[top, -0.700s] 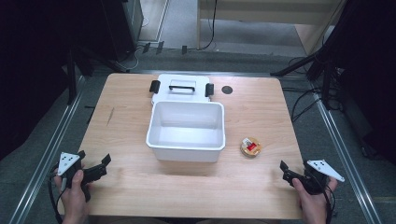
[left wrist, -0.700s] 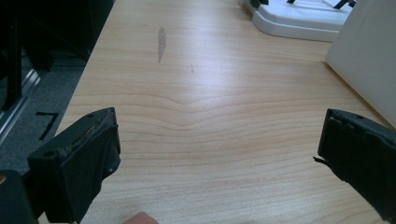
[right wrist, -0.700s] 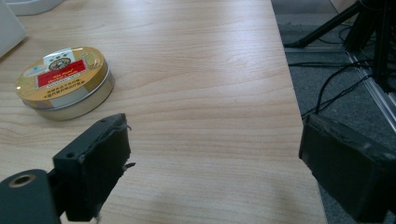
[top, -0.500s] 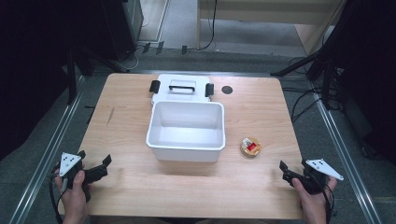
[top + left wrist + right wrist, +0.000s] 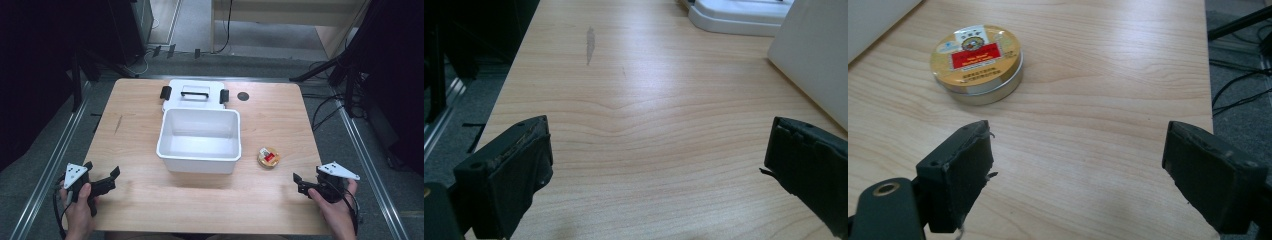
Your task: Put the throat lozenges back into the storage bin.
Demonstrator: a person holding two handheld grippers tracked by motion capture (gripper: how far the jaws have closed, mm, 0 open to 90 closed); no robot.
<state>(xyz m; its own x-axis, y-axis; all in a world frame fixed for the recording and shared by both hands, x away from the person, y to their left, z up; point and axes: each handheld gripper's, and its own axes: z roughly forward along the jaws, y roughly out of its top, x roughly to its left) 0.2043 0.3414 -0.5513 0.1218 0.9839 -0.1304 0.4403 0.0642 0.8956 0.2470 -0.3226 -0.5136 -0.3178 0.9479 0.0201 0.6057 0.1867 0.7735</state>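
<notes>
On the worktop, open white bin mid-centre, lid touching behind it, round tin just right of bin, left gripper near-left corner, fingers spread, empty, right gripper near-right, fingers spread, tin ahead.

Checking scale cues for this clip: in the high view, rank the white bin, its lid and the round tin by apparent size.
1. White bin, largest.
2. Lid behind it, smaller as seen, though the bin partly hides it.
3. Round tin, clearly smallest.
</notes>
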